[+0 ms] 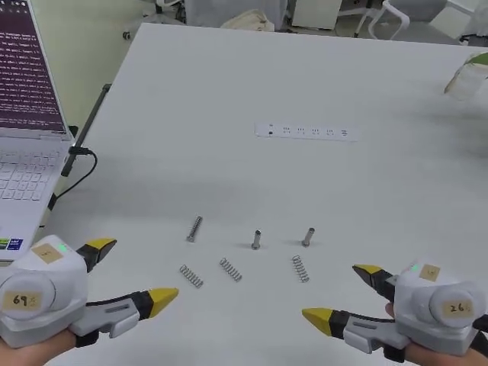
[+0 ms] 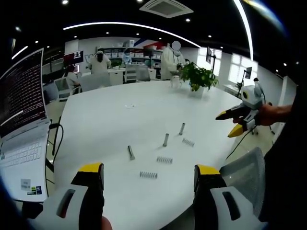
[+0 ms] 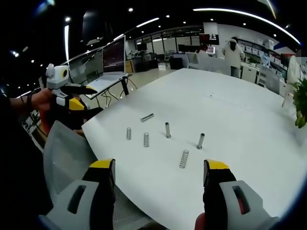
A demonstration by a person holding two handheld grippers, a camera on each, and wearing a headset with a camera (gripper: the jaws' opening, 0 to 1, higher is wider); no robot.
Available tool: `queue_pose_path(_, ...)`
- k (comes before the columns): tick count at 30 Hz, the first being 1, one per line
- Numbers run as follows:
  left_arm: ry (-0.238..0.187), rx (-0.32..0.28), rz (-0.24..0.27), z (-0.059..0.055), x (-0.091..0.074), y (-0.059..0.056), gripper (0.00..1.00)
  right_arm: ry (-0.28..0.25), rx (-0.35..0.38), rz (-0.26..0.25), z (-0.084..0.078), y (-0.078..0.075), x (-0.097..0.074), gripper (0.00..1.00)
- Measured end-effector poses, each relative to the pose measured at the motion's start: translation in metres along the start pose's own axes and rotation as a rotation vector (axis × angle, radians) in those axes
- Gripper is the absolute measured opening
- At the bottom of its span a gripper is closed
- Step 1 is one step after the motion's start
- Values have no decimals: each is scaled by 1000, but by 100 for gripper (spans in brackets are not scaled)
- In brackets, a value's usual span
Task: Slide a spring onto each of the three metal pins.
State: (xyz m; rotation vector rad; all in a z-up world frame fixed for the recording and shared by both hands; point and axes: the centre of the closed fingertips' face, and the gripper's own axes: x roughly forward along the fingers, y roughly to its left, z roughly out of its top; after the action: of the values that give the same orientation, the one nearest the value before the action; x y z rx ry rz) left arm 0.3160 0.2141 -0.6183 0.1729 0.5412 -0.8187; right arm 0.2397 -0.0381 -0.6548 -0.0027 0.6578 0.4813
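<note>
Three metal pins sit mid-table. The left pin (image 1: 194, 228) (image 3: 147, 117) lies tipped on its side; the middle pin (image 1: 256, 239) (image 2: 165, 140) and the right pin (image 1: 308, 236) (image 3: 200, 141) stand upright. In front of them lie three loose springs (image 1: 191, 276) (image 1: 230, 269) (image 1: 300, 268), also seen as springs (image 2: 148, 175) (image 3: 183, 158). My left gripper (image 1: 137, 273) (image 2: 148, 170) hovers open near the table's front left. At the front right my right gripper (image 1: 339, 292) (image 3: 159, 165) is open too. Neither holds anything.
An open laptop (image 1: 23, 152) stands at the left edge with a black cable (image 1: 76, 164) beside it. A white power strip (image 1: 305, 131) lies behind the pins. A potted plant (image 1: 469, 72) is at the far right. A grey chair (image 2: 244, 167) sits below the front edge.
</note>
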Motion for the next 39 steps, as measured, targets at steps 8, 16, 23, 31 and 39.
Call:
queue_pose_path(8,-4,-7,-1,0,-1,0,74,6,-2,-8,-2,-1,0,75)
queue_pose_path(16,3,-4,4,-2,-1,1,73,2,7,-13,-3,-3,-1,76)
queue_pose_path(23,-2,-15,3,-1,-1,1,73,8,11,-11,-4,-3,-1,76)
queue_pose_path(31,0,-14,2,-2,0,1,73,3,20,-9,-3,-4,-2,76)
queue_pose_path(39,5,-20,0,-5,1,0,73,2,24,-13,-4,-5,-3,76)
